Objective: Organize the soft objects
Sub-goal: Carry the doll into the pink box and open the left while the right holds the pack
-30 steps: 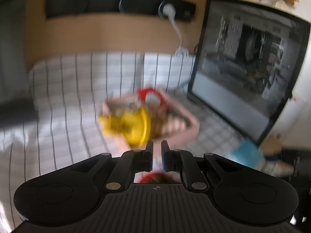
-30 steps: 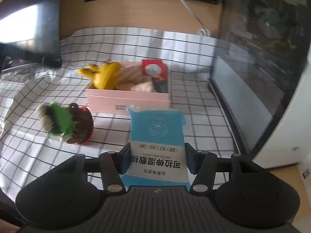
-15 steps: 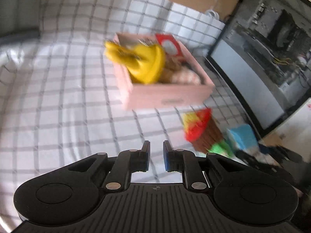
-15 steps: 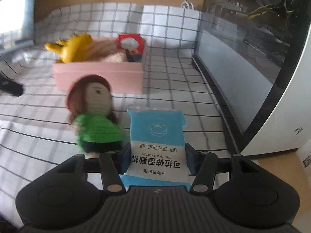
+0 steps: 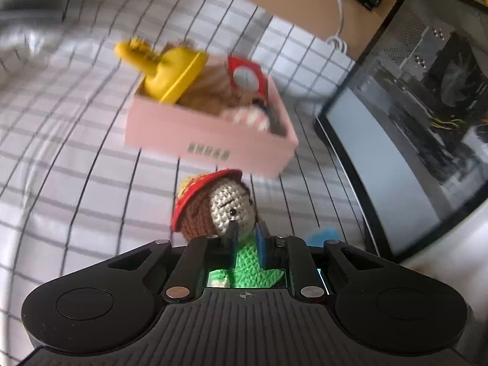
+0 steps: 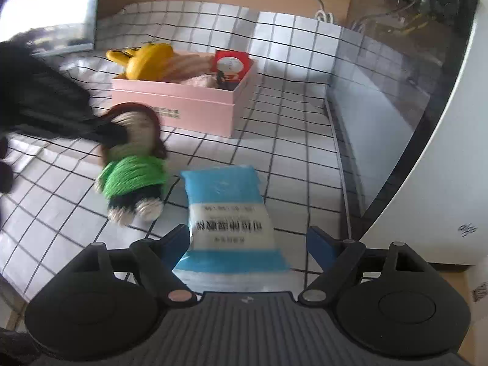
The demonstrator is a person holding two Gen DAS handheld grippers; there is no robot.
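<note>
A crochet doll (image 5: 219,204) with a red hat, brown hair and green top lies on the checked cloth in front of the pink box (image 5: 210,140). My left gripper (image 5: 247,238) is shut on the doll at its neck and green top; in the right wrist view the doll (image 6: 134,167) hangs from that gripper. My right gripper (image 6: 247,244) is open, its fingers on either side of a blue and white packet (image 6: 228,210) that lies on the cloth. The pink box (image 6: 180,103) holds a yellow plush (image 6: 146,61), a red-capped toy (image 6: 230,65) and other soft toys.
A glass-sided computer case (image 5: 421,116) stands at the right, its white side (image 6: 442,158) close to the packet. A white cable (image 5: 338,15) runs along the wooden back wall. A monitor (image 6: 45,9) stands at the far left.
My right gripper has opened and let the packet go onto the cloth. My left gripper has come down over the doll and shut on it.
</note>
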